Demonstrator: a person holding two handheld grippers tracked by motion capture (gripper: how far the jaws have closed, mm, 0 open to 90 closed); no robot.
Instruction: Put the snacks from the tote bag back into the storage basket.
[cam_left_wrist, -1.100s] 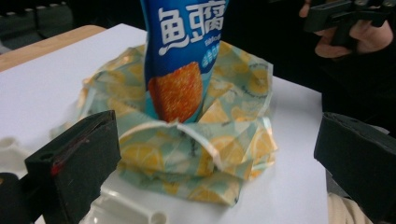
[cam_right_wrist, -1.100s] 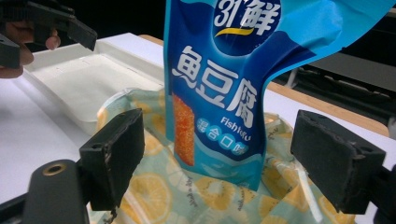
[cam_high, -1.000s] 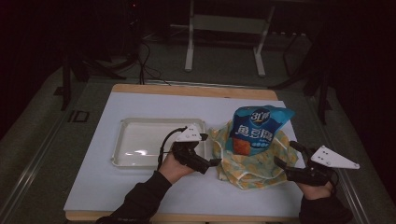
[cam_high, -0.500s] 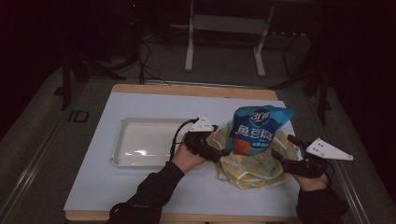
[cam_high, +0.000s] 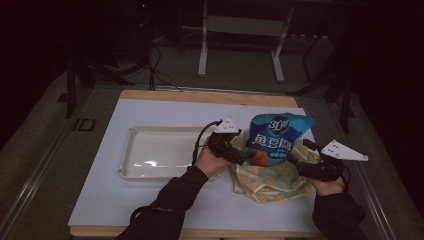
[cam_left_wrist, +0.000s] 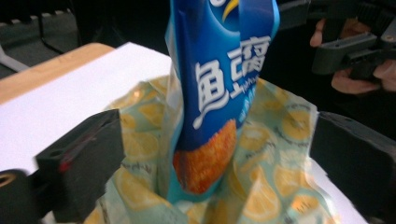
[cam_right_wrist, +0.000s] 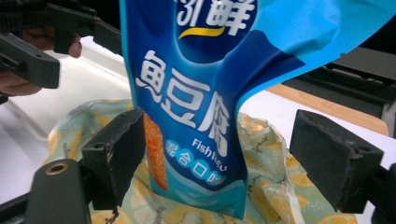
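Both hands have slid in toward the middle since a second ago, so each tool now sits close beside the blue snack bag.

One big white surface (cam_high: 150, 210) carries everything. One white tray (cam_high: 150, 150) lies on it, just behind the left tool (cam_high: 239, 156), on the side away from the bag. One yellow lemon bag (cam_high: 270, 180) lies crumpled between the two tools. One blue snack bag (cam_high: 275, 140) stands up in the lemon bag, with its bottom down inside the opening and its top sticking up high.

That makes two bags, one tray and two tools.

The blue snack bag's long side runs up and down. It is right in front of the left tool, which has its jaws wide, one on each side of the bag and not pressing it. The right tool (cam_high: 300, 162) faces the bag from the other side. Its jaws are wide too, and they closed a tiny bit just now; the bag is between them, but the pads do not squeeze it. Both tools look about equally near the bag, so I cannot say which hand is closer. I think the next move is a pinch on the bag from the sides.
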